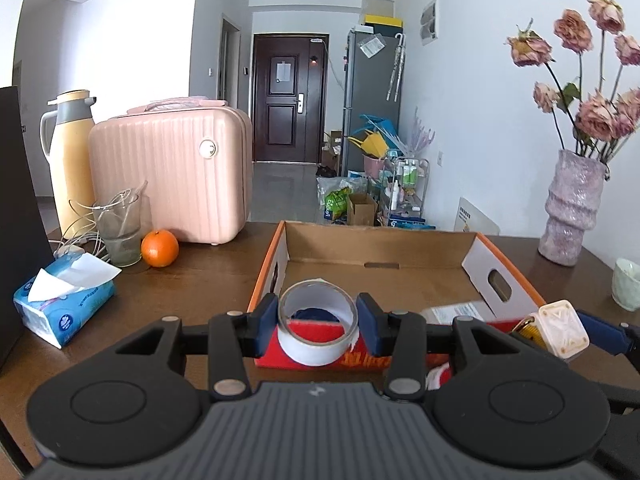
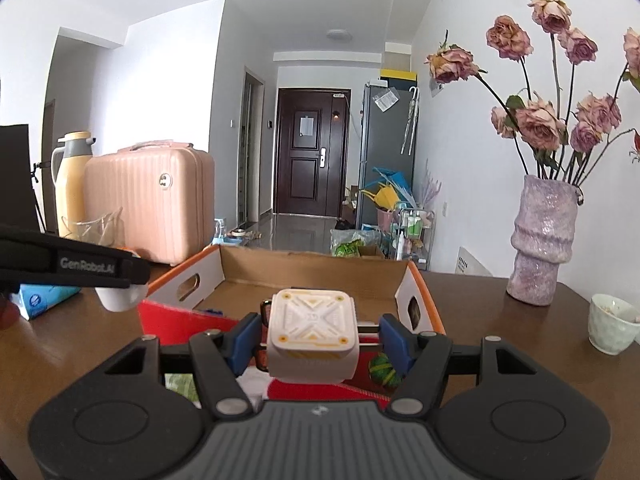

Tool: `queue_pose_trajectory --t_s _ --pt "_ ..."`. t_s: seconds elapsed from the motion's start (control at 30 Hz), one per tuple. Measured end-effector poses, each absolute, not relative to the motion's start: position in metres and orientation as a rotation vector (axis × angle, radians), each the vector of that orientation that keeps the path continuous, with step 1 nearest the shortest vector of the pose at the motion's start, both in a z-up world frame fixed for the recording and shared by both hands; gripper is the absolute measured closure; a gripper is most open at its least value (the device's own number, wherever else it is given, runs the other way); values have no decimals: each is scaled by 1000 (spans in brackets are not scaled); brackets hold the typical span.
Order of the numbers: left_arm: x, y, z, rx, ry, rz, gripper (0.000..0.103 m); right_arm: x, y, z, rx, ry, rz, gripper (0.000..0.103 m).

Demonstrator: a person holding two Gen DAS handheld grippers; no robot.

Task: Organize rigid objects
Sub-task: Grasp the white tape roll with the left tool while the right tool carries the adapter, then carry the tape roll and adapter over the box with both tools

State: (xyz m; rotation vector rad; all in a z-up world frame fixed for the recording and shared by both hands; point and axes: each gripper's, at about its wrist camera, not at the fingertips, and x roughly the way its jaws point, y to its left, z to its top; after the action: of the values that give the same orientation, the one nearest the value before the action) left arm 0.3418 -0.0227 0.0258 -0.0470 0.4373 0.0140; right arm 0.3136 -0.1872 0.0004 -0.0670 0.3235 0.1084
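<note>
My left fingers (image 1: 318,322) clamp tape roll (image 1: 317,326); right fingers (image 2: 318,340) clamp tape measure (image 2: 312,338). Both over box (image 1: 380,248) near edge.

"GenRobot.AI" (left gripper (image 2: 120,300))

You had the cardboard box (image 1: 384,252) on the table (image 1: 208,276). Left of it stood the orange (image 1: 159,248), the glass (image 1: 119,230) and the tissue pack (image 1: 64,304), the suitcase (image 1: 172,172) behind them; the vase (image 1: 570,208) stood right.
</note>
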Motion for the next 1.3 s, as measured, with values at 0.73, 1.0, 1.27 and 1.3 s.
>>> queue_pose_trajectory --t_s 0.73,1.0,1.27,1.3 --pt "430 -24 26 -103 468 51 59 410 -181 2 -34 370 67 39" --pt "461 -24 22 -102 503 60 59 440 -179 -2 -23 408 47 39" --pt "489 -26 12 -94 541 69 59 467 -176 -7 -34 449 25 39" --pt "493 -26 11 -93 546 73 59 470 -176 -8 -35 455 23 39"
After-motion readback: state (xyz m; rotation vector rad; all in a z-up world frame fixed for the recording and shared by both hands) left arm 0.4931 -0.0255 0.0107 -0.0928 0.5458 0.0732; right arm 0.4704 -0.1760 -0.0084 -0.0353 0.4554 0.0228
